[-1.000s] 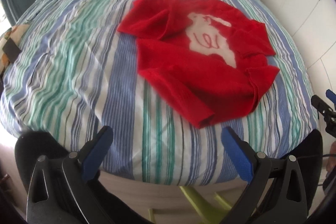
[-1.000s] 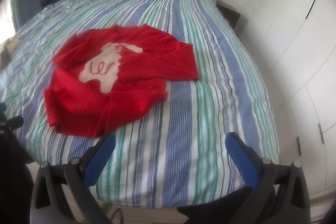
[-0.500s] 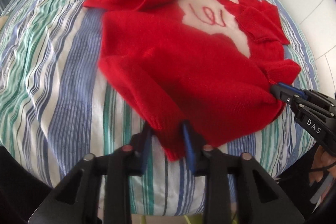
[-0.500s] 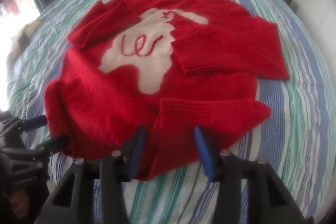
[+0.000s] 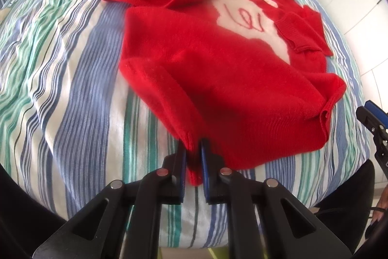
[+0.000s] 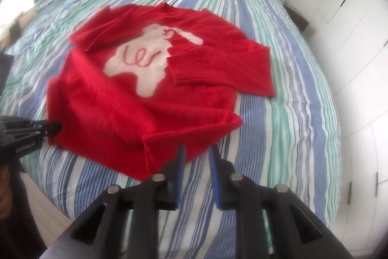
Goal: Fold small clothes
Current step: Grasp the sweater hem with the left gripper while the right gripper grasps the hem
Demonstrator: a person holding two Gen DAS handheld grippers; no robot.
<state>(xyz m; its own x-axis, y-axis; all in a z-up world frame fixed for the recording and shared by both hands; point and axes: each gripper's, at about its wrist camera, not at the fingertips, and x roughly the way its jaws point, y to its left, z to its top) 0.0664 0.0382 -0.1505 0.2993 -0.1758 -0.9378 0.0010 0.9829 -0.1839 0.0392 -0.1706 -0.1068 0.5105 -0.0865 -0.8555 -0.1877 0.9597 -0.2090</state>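
Red sweater (image 5: 218,79) lying chest-up on the striped bedcover (image 5: 60,89), hem nearest both tools, collar at the far side. Left gripper (image 5: 193,157) — fingers pressed together on the near-left hem corner, a tongue of red knit pinched between the blue pads. Right gripper (image 6: 197,162) — its jaws have just been parting slightly; nothing lies between them, and the near-right hem corner sits just ahead and to the left of the fingertips, apart from them. The hem's long axis runs crosswise between the two tools; the body's long axis runs away from the fingers toward the collar. Judgement: only one corner is secured, so the coming move turns on the right fingers shifting left and forward onto the free corner.
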